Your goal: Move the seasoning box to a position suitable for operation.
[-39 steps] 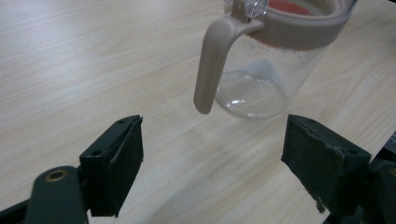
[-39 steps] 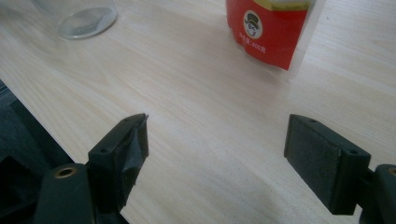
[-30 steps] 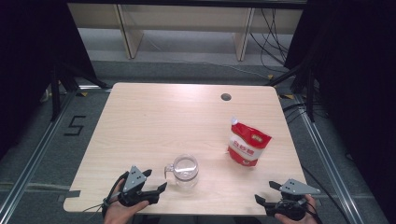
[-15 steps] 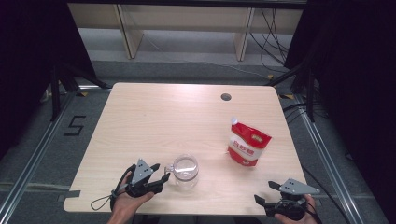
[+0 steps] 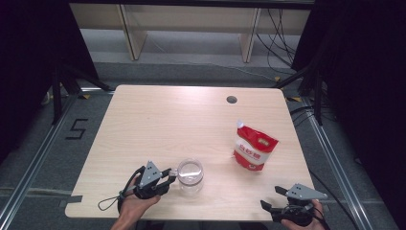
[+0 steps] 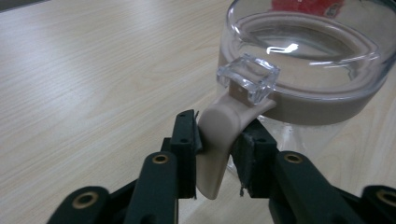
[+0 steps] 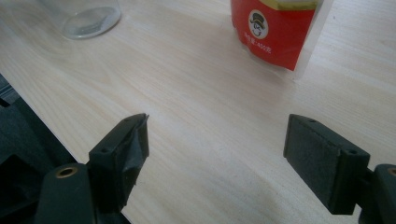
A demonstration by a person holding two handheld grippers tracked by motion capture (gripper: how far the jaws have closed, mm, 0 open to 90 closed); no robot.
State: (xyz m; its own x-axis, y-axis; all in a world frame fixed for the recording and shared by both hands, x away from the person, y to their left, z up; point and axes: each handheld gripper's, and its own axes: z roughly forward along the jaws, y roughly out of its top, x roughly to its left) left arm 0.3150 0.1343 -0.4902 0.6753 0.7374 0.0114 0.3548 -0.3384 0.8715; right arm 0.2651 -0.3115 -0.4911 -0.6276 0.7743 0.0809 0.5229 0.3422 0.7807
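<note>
**Clear pitcher, taken by its handle; pouch waiting**

Item 1, clear plastic pitcher [image 5: 190,177]: upright on the tabletop [image 5: 158,124] near your front edge, left of centre; lid with a clear flip tab [image 6: 248,77] on top; beige handle [image 6: 217,140] turned toward your left hand, which is why that hand came in low and level rather than from above.

Item 2, left gripper [image 5: 165,178]: its fingers [image 6: 184,149] have just been closing and now press the beige handle from both sides, narrow, the handle between them; gripping there probably keeps the slippery clear wall out of the hold and gives you leverage to lift or tip; the grip sits on the lower part of the handle, below the band of the lid.

Item 3, red and white pouch [image 5: 255,149]: standing upright right of centre, well apart from the pitcher; seen from the right gripper view it stands beyond the fingers, untouched; likely the stock to be poured once the pitcher is steadied or opened.

Item 4, right gripper [image 5: 275,199]: at the front right corner, fingers [image 7: 122,149] wide and holding nothing, above bare tabletop; you appear to keep it parked clear of the work, pointed toward the pouch and ready for it.
</note>
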